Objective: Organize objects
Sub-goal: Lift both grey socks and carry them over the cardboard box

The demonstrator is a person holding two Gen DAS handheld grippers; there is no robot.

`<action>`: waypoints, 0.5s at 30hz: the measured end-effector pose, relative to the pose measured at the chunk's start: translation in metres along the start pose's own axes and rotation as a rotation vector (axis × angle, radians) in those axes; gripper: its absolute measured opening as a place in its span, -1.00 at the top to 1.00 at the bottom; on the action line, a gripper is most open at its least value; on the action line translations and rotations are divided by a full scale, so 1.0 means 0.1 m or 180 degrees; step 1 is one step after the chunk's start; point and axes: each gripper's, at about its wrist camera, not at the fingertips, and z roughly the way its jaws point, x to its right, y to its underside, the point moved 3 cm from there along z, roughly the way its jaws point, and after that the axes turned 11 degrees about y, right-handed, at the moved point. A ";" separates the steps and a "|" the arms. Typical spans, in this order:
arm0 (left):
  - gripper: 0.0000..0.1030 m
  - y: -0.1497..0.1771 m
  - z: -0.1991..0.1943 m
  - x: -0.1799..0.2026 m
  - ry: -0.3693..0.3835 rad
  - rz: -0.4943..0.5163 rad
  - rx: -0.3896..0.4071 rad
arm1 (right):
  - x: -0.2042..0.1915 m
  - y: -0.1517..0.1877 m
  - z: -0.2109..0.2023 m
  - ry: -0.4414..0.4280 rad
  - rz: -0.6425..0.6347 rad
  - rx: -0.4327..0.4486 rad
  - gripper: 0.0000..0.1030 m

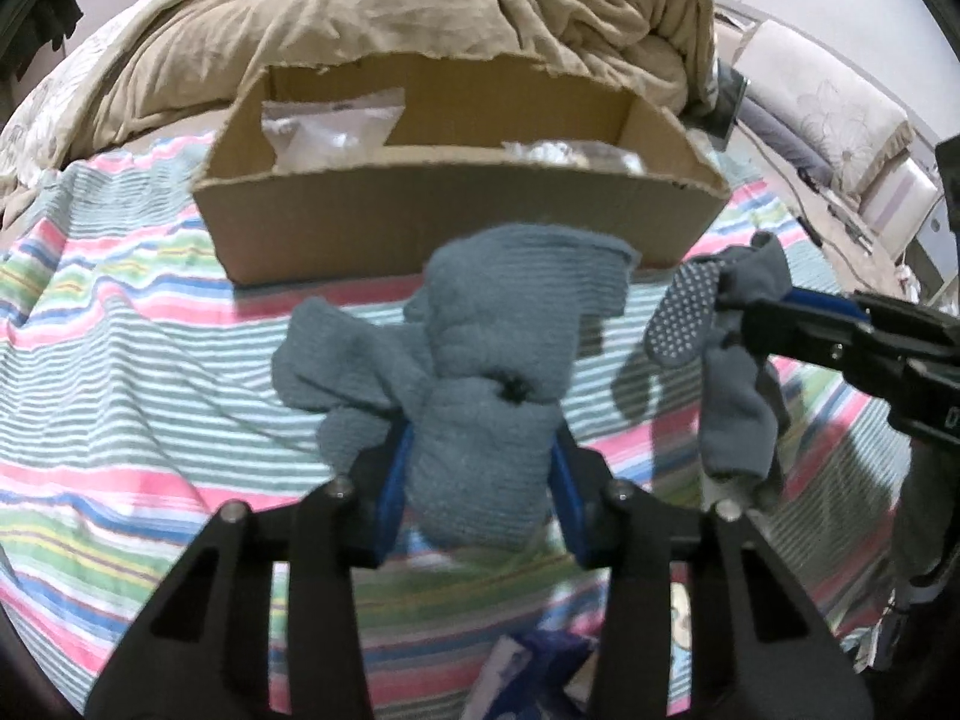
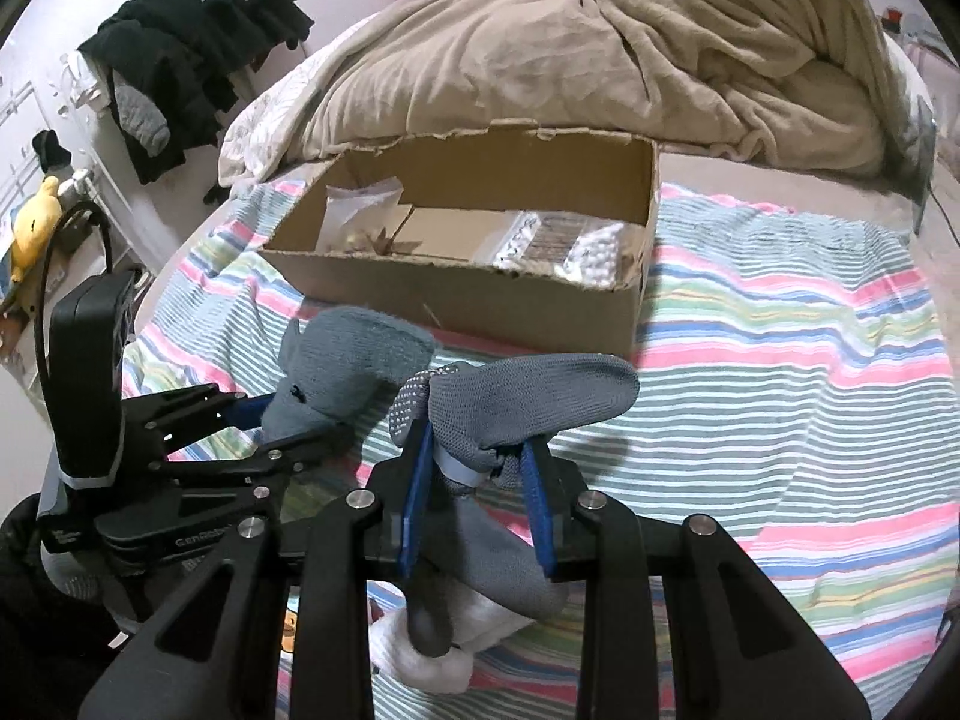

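My left gripper is shut on a fuzzy blue-grey sock and holds it above the striped bedsheet. It also shows in the right wrist view. My right gripper is shut on a grey sock with white grip dots, also held above the sheet; it shows in the left wrist view to the right of the first sock. An open cardboard box stands just beyond both grippers, with clear plastic bags inside.
A rumpled beige blanket lies behind the box. Dark clothes hang at the far left, with a yellow plush toy below. Pillows lie at the far right.
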 end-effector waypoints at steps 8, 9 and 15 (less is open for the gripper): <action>0.18 -0.10 -0.29 0.00 0.0121 -0.0106 0.0138 | -0.01 -0.14 -0.16 -0.0005 -0.0012 0.0148 0.41; 0.18 -0.13 -0.32 0.02 0.0115 -0.0102 0.0164 | -0.02 -0.16 -0.18 -0.0005 -0.0015 0.0169 0.41; 0.18 -0.26 -0.51 0.02 0.0121 -0.0100 0.0288 | -0.05 -0.31 -0.30 -0.0018 -0.0066 0.0279 0.41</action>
